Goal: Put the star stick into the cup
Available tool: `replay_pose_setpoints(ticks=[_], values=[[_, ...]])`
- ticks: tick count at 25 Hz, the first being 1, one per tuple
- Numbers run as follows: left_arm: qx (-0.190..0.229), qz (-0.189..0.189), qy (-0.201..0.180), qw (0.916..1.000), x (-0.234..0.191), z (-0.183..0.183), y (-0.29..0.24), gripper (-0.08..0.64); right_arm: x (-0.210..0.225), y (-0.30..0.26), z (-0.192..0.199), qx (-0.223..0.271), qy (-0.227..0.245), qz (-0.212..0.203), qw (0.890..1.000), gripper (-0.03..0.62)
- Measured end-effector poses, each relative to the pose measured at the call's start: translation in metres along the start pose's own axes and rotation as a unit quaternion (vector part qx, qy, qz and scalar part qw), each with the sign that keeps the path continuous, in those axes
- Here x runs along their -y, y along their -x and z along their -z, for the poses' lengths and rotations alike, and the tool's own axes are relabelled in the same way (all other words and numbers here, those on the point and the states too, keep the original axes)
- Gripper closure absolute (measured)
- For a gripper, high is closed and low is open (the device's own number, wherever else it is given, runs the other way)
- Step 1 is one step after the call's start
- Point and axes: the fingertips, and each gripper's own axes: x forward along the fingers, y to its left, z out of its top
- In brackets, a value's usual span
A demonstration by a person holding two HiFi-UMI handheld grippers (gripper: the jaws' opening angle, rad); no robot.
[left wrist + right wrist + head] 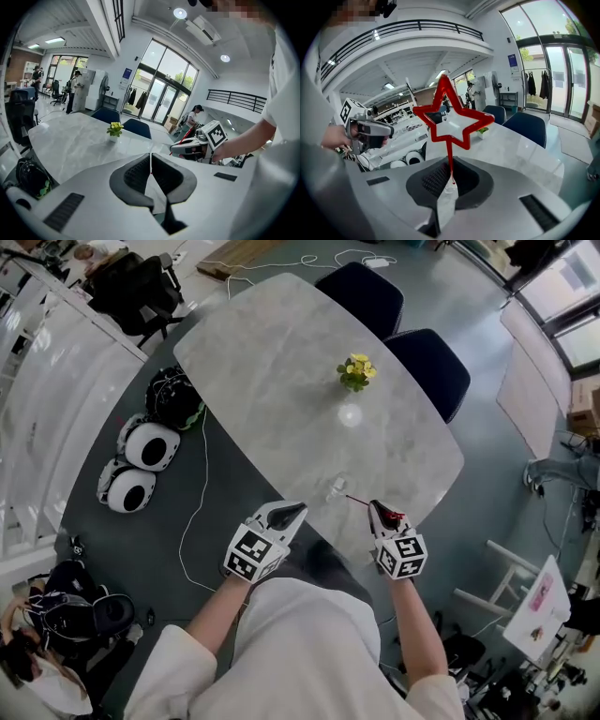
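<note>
The star stick, a thin red stick topped by a red-outlined star [451, 117], stands up from my right gripper [451, 180], which is shut on the stick's lower end. From the head view the stick [361, 502] points left over the near edge of the grey marble table [281, 362], out of the right gripper [382, 514]. A pale round cup [350, 414] sits farther back on the table, just in front of the flowers. My left gripper [281, 517] hovers at the table's near edge, left of the stick. Its jaws [150, 165] are shut with nothing between them.
A small pot of yellow flowers [355, 372] stands near the table's middle. Two dark blue chairs [370, 292] [436, 367] are at the far side. On the floor to the left lie white and black round headgear [150, 444] and a white cable [199, 512].
</note>
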Motion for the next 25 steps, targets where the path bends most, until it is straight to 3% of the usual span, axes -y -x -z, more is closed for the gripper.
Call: replay_pose_setpoints(ticks=[9,17,25], values=[[-0.018,-0.015,0.019,0.9995,-0.034,0.024,-0.03,0.532,0.013,-0.077,0.038,-0.059,0.05,-0.005,0.997,0.574],[-0.029,-0.035,0.048,0.9978,-0.038,0.036,-0.055,0.532,0.028,-0.118,0.064,-0.091,0.043,-0.026,0.995,0.574],[-0.036,-0.048,0.058,0.9965,-0.038,0.044,-0.069,0.532,0.046,-0.142,0.077,-0.109,0.034,-0.016,0.993,0.569]])
